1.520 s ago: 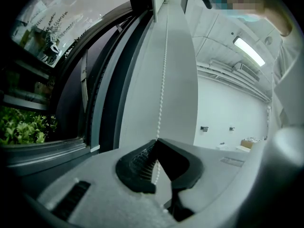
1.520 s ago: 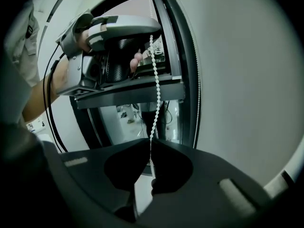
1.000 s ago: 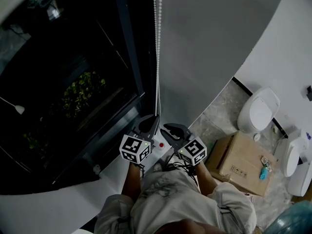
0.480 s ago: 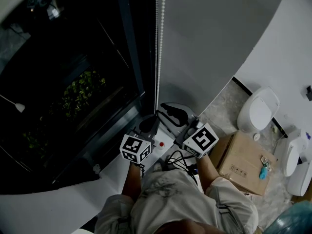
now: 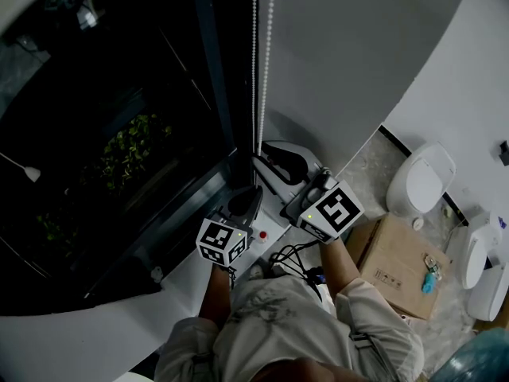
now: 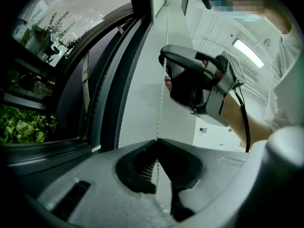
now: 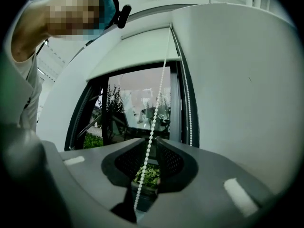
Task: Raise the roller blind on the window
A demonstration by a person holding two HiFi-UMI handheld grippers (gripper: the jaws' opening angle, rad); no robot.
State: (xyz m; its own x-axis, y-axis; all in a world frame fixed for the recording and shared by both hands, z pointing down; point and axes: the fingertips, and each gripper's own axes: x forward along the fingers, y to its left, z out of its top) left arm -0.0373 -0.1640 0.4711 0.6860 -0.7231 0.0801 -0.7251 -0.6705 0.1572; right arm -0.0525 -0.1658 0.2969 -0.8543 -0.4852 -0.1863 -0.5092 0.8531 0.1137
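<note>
Left gripper view shows my left gripper (image 6: 156, 140) pinched tight on the bead chain (image 6: 160, 103), low centre of frame. On my right gripper (image 7: 151, 139) the jaws have just been closing (a gap shows) around the same chain, which climbs to the roller blind (image 7: 135, 56) across the top of the window (image 7: 137, 108), upper centre.

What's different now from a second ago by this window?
The right gripper rose along the white bead chain, above the left gripper; its jaws have just been closing, the chain running between them, not pinched. The left gripper stayed put, shut on the chain.
</note>
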